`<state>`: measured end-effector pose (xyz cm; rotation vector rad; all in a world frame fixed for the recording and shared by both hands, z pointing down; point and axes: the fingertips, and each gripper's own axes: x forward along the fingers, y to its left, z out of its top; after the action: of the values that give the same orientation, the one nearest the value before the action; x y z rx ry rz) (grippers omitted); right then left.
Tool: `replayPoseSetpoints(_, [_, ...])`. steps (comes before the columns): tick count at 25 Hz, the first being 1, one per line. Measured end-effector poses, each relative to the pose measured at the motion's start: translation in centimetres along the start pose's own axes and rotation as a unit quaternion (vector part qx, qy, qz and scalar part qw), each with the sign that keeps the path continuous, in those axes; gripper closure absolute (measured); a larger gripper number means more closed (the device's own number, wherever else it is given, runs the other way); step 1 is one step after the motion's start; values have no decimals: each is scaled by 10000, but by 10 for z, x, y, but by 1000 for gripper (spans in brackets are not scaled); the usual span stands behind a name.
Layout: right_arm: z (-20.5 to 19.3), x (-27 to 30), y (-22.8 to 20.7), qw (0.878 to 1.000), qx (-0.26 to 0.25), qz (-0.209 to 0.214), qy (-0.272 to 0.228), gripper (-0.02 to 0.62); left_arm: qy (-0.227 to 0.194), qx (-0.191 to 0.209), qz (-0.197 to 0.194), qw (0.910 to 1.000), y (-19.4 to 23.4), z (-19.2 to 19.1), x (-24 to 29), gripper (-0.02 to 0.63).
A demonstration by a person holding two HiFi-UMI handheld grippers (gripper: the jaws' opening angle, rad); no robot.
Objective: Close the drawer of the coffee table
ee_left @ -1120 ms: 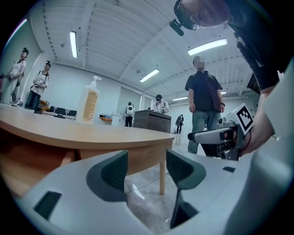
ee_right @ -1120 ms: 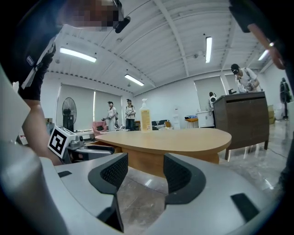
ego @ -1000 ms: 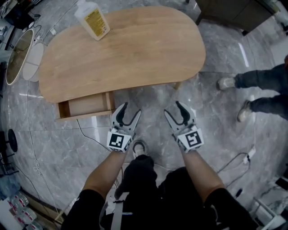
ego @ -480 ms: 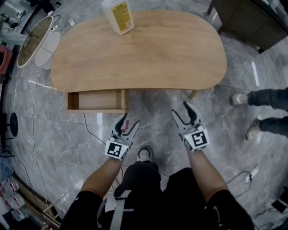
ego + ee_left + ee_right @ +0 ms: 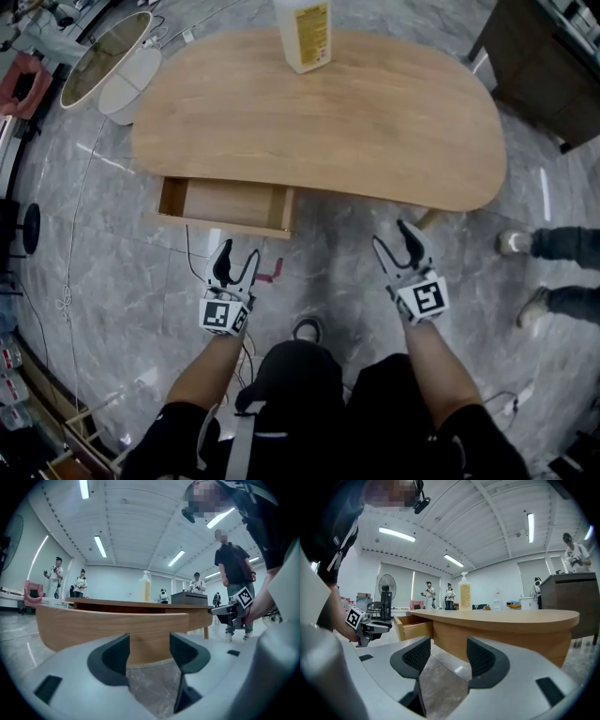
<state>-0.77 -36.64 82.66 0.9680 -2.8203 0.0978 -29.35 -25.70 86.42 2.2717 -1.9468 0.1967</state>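
A light wooden coffee table with a rounded top (image 5: 375,122) stands on a grey stone floor (image 5: 122,281). Its shallow wooden drawer (image 5: 225,208) sticks out from the front edge of the table, on the person's left side. The drawer is open.

The left gripper (image 5: 236,253) is low over the floor, just in front of the drawer. It points at the drawer but does not touch it. Its two jaws are wide apart and hold nothing. In the left gripper view, the flat wooden drawer front (image 5: 112,627) shows right across the gap between the jaws, close ahead of them.

The right gripper (image 5: 394,239) is near the front edge of the table, well to the right of the drawer. Its jaws are apart too, and nothing is in them. In the right gripper view, the drawer is off to the left and the table edge is straight ahead.

A tall white plastic bottle with a yellow label (image 5: 303,33) stands upright on the far side of the table top.
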Motion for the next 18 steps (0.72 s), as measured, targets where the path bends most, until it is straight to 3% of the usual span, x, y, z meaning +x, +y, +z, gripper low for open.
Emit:
replayPoseSetpoints(9, [10,-1,19,9998,83,127,-86,374,96,83,550,9984,46,-5,-6,354])
replayPoseSetpoints(18, [3,7,10,9996,-211,146,-141,374,-274,33,843,9961,76,-17,-5,356])
